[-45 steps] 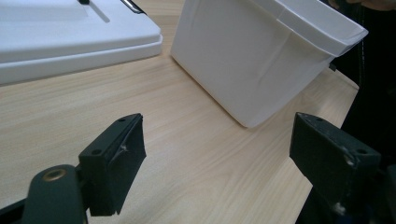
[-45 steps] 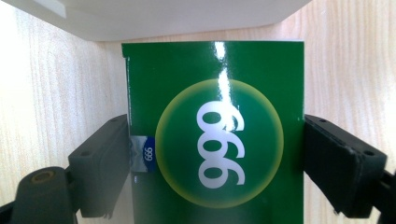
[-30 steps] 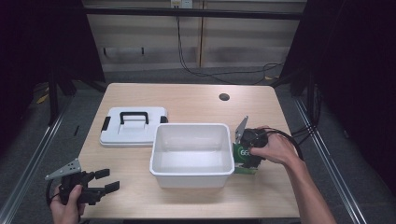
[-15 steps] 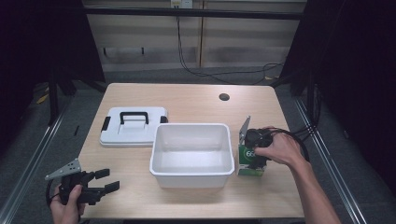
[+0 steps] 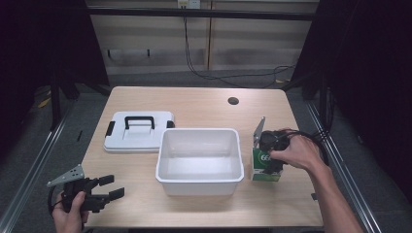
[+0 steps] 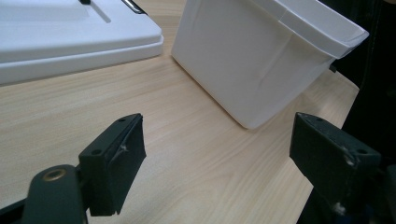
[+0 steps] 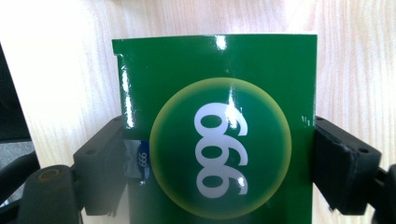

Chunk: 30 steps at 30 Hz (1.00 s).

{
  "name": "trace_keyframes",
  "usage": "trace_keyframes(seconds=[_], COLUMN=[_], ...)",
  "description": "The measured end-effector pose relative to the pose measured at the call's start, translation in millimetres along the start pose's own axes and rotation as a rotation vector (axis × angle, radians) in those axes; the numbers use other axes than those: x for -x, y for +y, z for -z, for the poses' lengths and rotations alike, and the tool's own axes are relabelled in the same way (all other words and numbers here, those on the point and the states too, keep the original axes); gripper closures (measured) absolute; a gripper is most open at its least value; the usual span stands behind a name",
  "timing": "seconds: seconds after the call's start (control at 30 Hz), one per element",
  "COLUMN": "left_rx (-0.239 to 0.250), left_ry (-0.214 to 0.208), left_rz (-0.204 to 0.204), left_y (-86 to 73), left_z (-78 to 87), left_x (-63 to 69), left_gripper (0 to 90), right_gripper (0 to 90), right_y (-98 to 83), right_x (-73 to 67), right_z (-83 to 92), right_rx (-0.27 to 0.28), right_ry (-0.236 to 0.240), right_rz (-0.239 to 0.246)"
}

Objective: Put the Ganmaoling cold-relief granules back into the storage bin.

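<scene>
A: Where's everything on the tabletop [image 5: 204, 109]?

B: White tub [image 5: 199, 154] mid-table, lid [image 5: 137, 132] beside it. The green box [image 5: 265, 164] stands just right of the tub.

A: And the tongs?

B: Right tongs [image 7: 219, 161] squeeze the box's two sides. Left tongs [image 6: 224, 161] gape wide, holding nothing, near the front-left edge.

A: How will the box handle?

B: Probably light, glossy card: slippery, crushable. Grip the flat sides low and gently.

Left claw [image 5: 102, 190] agape, right claw [image 7: 219, 158] clamped
</scene>
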<state>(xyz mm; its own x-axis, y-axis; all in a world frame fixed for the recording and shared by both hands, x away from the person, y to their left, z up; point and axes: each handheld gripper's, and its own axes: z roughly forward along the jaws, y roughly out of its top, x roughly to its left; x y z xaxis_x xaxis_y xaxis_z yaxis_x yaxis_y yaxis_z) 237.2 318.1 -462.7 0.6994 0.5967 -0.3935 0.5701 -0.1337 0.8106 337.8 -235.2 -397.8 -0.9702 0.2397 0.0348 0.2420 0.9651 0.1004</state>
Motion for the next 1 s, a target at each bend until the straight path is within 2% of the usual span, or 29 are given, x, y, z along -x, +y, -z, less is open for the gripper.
trace_keyframes(seconds=[0.17, 0.33, 0.47, 0.63, 1.0], left_rx=[-0.004, -0.005, -0.001, -0.001, 0.001], left_ry=[-0.002, -0.001, -0.004, -0.005, -0.006], left_rz=[-0.003, 0.003, 0.0, -0.002, -0.005], left_y=[0.3, -0.2, 0.1, -0.4, 0.0], left_z=[-1.3, -1.0, -0.2, 0.5, 0.4], left_x=[0.3, -0.3, -0.1, 0.4, 1.0], left_gripper=[18.2, 18.2, 18.2, 18.2, 18.2], right_gripper=[15.9, 15.9, 16.0, 16.0, 16.0], right_y=[-0.2, -2.0, -1.6, -2.2, -2.7], right_x=[-1.1, -2.4, -2.7, -3.8, -5.6], right_z=[3.7, 9.7, 18.1, 25.1, 35.9], right_rx=[0.006, 0.001, 0.016, 0.027, 0.02], right_ry=[0.001, -0.003, -0.022, -0.026, -0.016], right_rz=[0.011, -0.012, 0.0, -0.01, -0.008])
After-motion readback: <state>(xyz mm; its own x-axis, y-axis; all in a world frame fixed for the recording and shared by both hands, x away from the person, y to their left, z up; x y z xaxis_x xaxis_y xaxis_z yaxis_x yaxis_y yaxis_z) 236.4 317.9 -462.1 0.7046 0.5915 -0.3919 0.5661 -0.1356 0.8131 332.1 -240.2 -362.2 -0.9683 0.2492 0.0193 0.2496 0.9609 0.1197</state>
